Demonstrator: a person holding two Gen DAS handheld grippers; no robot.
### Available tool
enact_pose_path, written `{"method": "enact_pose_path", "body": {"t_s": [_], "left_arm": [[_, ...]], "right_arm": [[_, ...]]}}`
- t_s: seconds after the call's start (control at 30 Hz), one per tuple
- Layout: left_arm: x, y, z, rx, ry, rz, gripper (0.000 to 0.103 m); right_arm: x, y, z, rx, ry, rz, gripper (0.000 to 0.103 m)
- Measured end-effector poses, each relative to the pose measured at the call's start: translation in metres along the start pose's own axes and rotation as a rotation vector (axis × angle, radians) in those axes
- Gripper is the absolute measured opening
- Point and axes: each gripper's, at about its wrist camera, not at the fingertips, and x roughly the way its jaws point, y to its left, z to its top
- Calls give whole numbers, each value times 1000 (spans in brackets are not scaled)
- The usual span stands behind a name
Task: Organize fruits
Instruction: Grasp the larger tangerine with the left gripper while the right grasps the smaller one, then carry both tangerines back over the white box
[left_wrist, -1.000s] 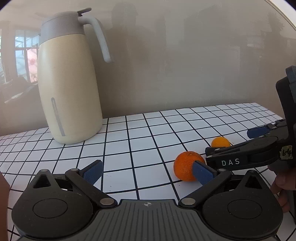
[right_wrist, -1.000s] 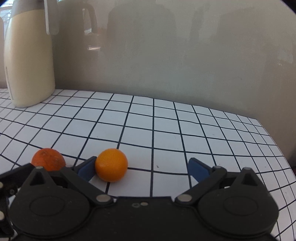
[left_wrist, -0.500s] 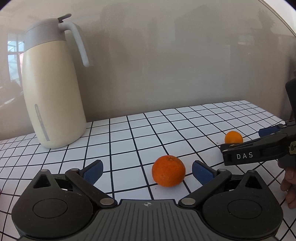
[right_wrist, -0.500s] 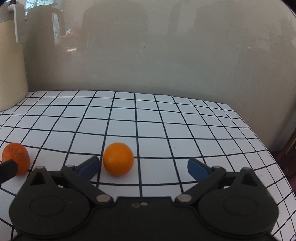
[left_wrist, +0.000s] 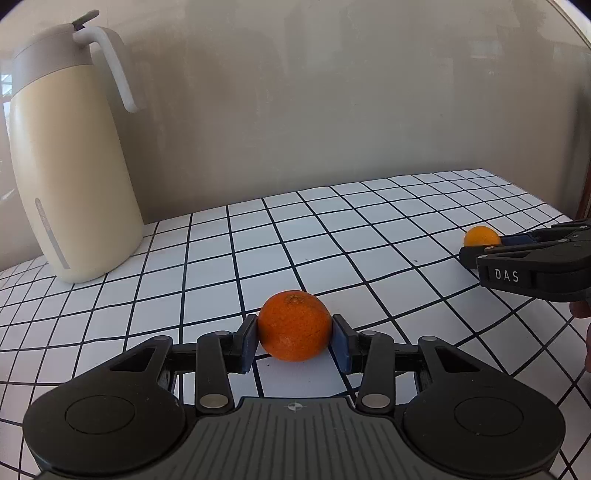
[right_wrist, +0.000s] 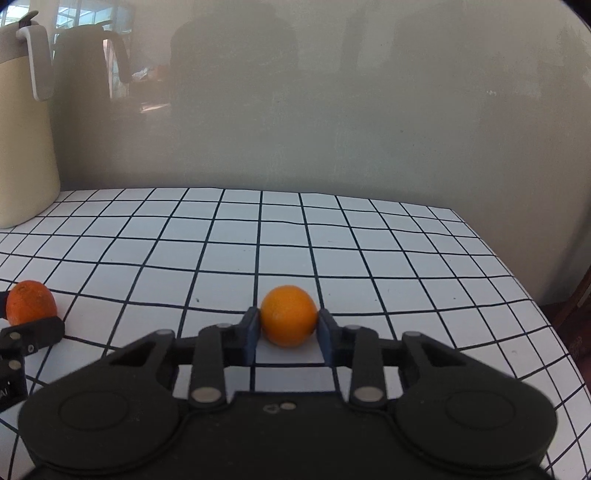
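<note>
On the white table (left_wrist: 332, 236) with its black grid lines, two round fruits sit well apart. The left gripper (left_wrist: 294, 341) has just been closing, and its blue pads (left_wrist: 248, 343) now press on both sides of the big orange (left_wrist: 294, 325). This orange has bumpy, dark orange skin and a little rough spot on top. Its bottom is hidden by its own curve, so I cannot tell if it touches the table or is just off it.

The right gripper (right_wrist: 288, 334) has just been closing too, and its pads (right_wrist: 252, 332) squeeze the small orange (right_wrist: 289, 315). This one is smoother and lighter, more yellow-orange.

The left view shows the whole cream jug (left_wrist: 70, 158), tall and smooth with a grey lid and a curved handle, standing on the table near the wall. The right view cuts the jug off at the left edge, so only part of its side and handle shows there. The left view also shows the right gripper from the side, black with white letters on it, and it hides part of the small orange. A bit of a finger (left_wrist: 580, 308) shows at the right edge, mostly cut off.

The right view shows the big orange at its far left, partly behind a black gripper piece. The shiny grey wall (right_wrist: 332, 110) holds dim, blurry reflections that are hard to make out.
</note>
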Motion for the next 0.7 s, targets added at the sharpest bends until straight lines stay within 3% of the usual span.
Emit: {"method": "enact_pose_path", "body": {"t_s": [0.37, 0.7], "left_arm": [[0, 4, 0, -11, 2, -11, 42], [-1, 8, -1, -34, -13, -18, 41]], "right_arm": [[-3, -5, -3, 57, 8, 36, 28], [-7, -2, -5, 64, 4, 31, 23]]}}
